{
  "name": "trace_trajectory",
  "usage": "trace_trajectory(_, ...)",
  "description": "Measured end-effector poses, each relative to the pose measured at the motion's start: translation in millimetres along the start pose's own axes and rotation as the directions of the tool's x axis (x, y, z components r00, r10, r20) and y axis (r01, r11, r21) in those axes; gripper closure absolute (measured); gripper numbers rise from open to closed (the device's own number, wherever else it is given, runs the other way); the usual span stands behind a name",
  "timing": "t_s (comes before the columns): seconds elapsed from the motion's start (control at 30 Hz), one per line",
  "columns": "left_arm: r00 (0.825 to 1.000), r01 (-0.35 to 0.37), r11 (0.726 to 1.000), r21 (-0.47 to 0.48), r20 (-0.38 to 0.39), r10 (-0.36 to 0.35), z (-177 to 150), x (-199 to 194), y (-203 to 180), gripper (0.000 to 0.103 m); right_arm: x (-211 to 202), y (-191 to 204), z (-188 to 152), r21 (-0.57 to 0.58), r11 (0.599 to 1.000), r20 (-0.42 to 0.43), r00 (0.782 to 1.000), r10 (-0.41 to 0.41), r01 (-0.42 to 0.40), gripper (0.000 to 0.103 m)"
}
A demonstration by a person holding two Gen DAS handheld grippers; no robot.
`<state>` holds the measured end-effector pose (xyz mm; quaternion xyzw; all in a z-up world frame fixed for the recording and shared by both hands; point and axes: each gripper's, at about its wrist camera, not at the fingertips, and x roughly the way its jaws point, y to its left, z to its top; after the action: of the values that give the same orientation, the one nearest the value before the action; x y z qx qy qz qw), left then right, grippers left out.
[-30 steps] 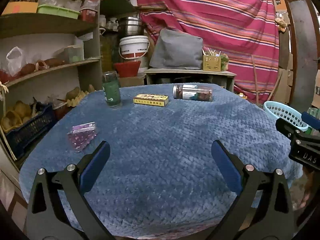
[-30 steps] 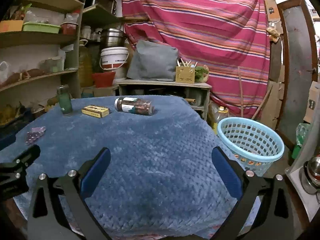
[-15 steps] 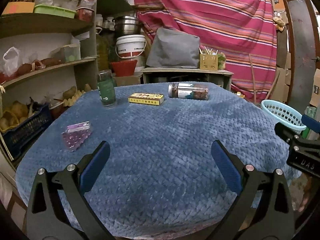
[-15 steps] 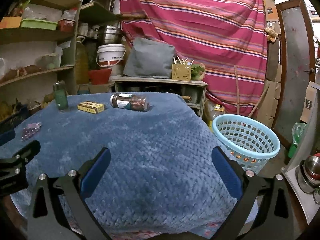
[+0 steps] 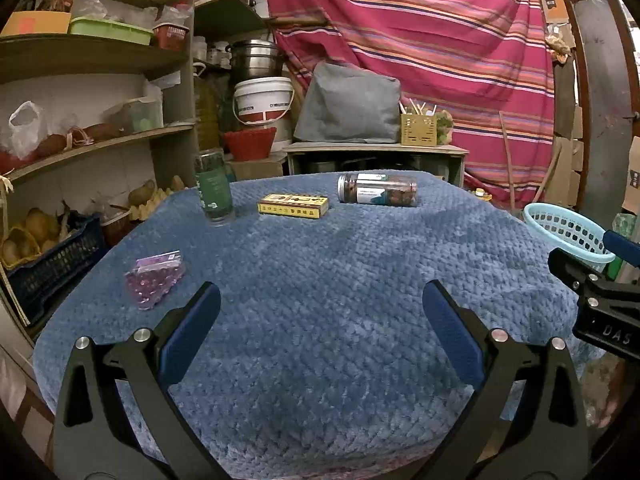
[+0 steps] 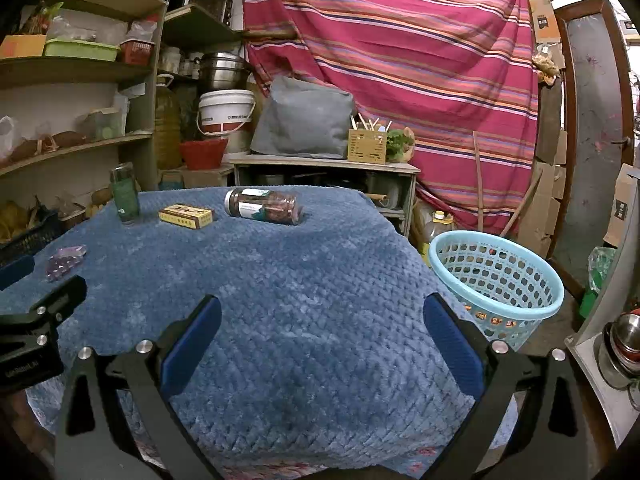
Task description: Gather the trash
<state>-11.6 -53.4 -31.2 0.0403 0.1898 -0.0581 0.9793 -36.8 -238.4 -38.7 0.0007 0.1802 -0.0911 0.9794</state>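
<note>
Left wrist view shows the left tool (image 5: 320, 320) spread wide and empty above the near edge of the bench (image 5: 340, 280), which is draped in blue cloth. Four items lie on it: a purple pouch (image 5: 154, 282) nearest, at the left; a green bottle (image 5: 214, 188) upright at the far left; a yellow box (image 5: 293, 206) flat beside it; and a jar (image 5: 378, 195) on its side at the far centre. Right wrist view shows the right tool (image 6: 320, 320) likewise spread and holding nothing. A basket (image 6: 496, 284) stands on the floor just off the bench's right edge; something small and orange shows through its lower wall, though I cannot tell what. Judgement: neither tool is committed to any item, so this is a stage between grasps. Any pick-up calls for a forward reach; the pouch is soft and low, the jar may roll.
</note>
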Motion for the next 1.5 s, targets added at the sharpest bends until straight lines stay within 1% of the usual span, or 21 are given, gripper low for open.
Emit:
trace_trajectory(0.47, 1.0, -0.011, 1.0, -0.003, 0.013, 0.012, 1.2, -1.6, 2.3, 0.005, -1.5, 2.1, 1.0, -0.01, 1.0, 0.01, 1.0, 0.0, 0.0, 0.004)
trace_trajectory(1.5, 1.0, -0.015, 1.0, -0.006, 0.014, 0.015, 1.3, -1.2, 6.2, 0.005, -1.5, 2.5, 1.1, -0.008, 1.0, 0.011, 1.0, 0.001, -0.001, 0.004)
